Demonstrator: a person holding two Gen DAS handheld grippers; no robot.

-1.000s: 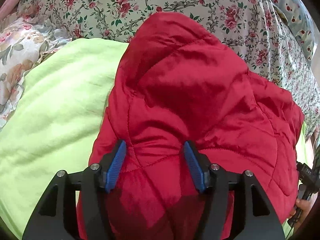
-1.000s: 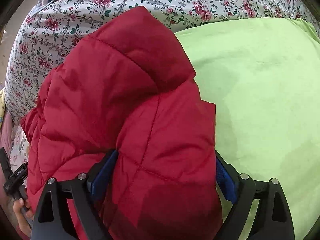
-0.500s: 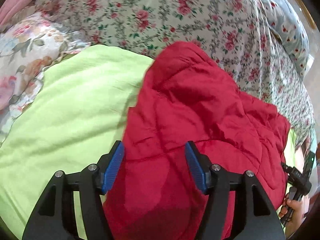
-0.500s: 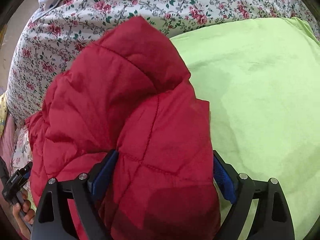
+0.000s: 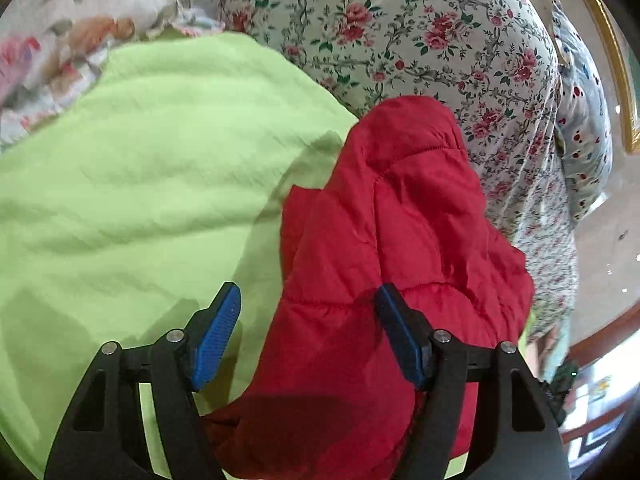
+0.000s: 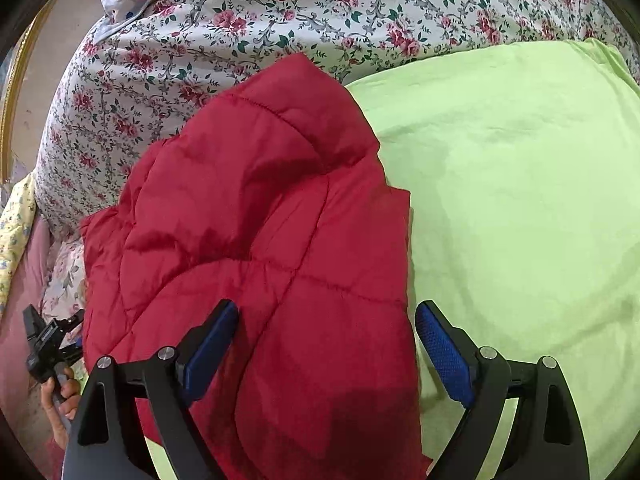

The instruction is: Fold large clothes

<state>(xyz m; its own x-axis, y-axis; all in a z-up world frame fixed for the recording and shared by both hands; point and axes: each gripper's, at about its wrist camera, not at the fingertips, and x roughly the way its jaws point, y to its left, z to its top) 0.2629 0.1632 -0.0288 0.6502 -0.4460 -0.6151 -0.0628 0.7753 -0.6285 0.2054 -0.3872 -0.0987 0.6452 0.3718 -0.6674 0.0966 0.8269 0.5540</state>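
Lying folded on a lime-green sheet [image 5: 132, 184] on the bed, the red quilted jacket [image 5: 384, 248] reaches onto the floral bedspread [image 5: 400, 32] at its far end.

Left hand-held gripper [image 5: 308, 332]: jaws have just been opening, now released. The left pad is clear of the fabric over the green sheet; the right pad sits against a jacket fold, no pinch. The jacket's edge runs between the jaws.

Right hand-held gripper [image 6: 326, 350]: spread wide, released. The jacket bulk lies between the jaws; the right pad is off the fabric beside the jacket's edge, the left pad is at the fabric, and I can't tell whether it touches.

Left view only: a second, paler floral cloth [image 5: 80, 20] at top left, a spotted pillow [image 5: 580, 128] at the bed's far right, a gilt frame edge [image 5: 612, 52], and floor beyond.

Right view only: the person's hand [image 6: 60, 396] holding the other gripper's black handle at lower left, a pink cloth [image 6: 20, 320] along the left edge, and the jacket's straight side edge on the green sheet. The same spotted pillow shows only as a corner at top left.
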